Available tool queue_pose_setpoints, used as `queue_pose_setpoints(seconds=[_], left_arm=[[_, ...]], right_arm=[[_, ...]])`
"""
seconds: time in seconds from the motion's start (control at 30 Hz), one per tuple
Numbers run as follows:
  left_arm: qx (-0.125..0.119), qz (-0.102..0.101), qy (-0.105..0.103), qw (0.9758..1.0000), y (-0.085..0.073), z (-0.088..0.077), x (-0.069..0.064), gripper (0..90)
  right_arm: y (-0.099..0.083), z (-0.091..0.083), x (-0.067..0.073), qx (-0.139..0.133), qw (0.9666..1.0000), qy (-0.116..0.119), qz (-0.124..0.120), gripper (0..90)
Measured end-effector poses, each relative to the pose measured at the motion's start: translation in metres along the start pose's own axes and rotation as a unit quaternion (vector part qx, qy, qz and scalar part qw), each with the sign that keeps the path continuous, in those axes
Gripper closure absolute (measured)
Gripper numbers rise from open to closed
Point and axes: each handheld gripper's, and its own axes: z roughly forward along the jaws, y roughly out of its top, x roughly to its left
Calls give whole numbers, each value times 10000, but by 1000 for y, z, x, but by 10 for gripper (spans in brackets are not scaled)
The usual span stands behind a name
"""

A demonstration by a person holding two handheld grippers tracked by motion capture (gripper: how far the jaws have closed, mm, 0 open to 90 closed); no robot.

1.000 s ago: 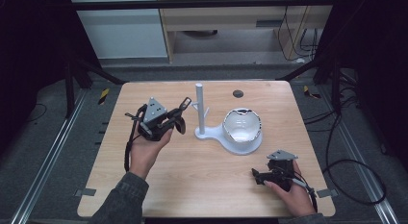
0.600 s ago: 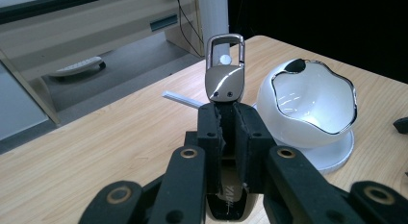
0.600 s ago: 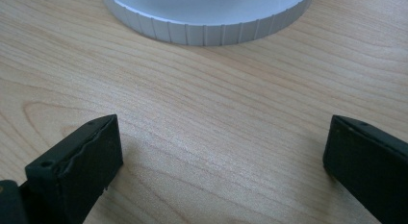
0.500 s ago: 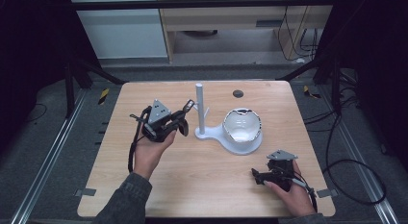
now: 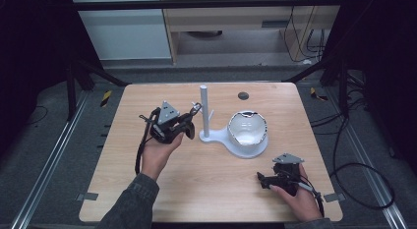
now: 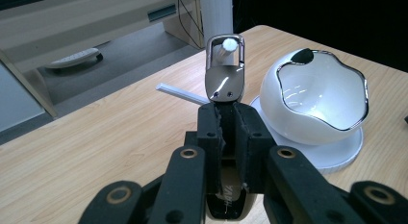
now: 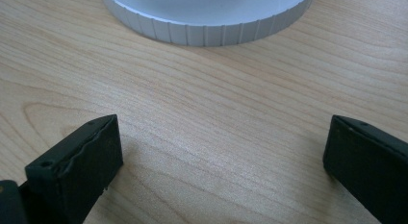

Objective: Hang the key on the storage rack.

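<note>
My left gripper (image 6: pixel 226 123) has its fingers (image 6: pixel 210 132) clenched on a chrome carabiner-type clip (image 6: pixel 224 72), held above the bench (image 5: pixel 211 185), just left of the white stand's post (image 5: pixel 204 111). The clip's long axis runs straight out from the fingers toward the post; its loop end sits round a small white peg (image 6: pixel 229 44) on that post, as far as I can tell. Right gripper (image 7: pixel 221 161) rests low near the bench's front-right corner, fingers (image 7: pixel 82 156) released, wide apart, nothing btwn them. A white bowl (image 6: pixel 317 96) w/ chrome rim sits on the stand's round base (image 7: pixel 207 22). Bench is pale wood; grey floor, cables and dark frame rails around it.
</note>
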Motion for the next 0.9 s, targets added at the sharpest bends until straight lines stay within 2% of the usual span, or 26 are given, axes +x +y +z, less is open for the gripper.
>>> queue_pose_setpoints(seconds=[0.13, 0.33, 0.4, 0.9], left_arm=[[-13, -72, 4, 10000, -2, 4, -1, 812], [51, -40, 2, 10000, -2, 9, 0, 813], [25, -108, 0, 9999, -3, 12, -1, 813], [75, -220, -28, 9997, -9, 23, 0, 812]], right_arm=[[0, 0, 0, -1, 10000, 0, -1, 4], [0, 0, 0, 0, 10000, 0, 2, 4], [0, 0, 0, 0, 10000, 1, -1, 4], [0, 0, 0, 5, 10000, 0, 6, 4]])
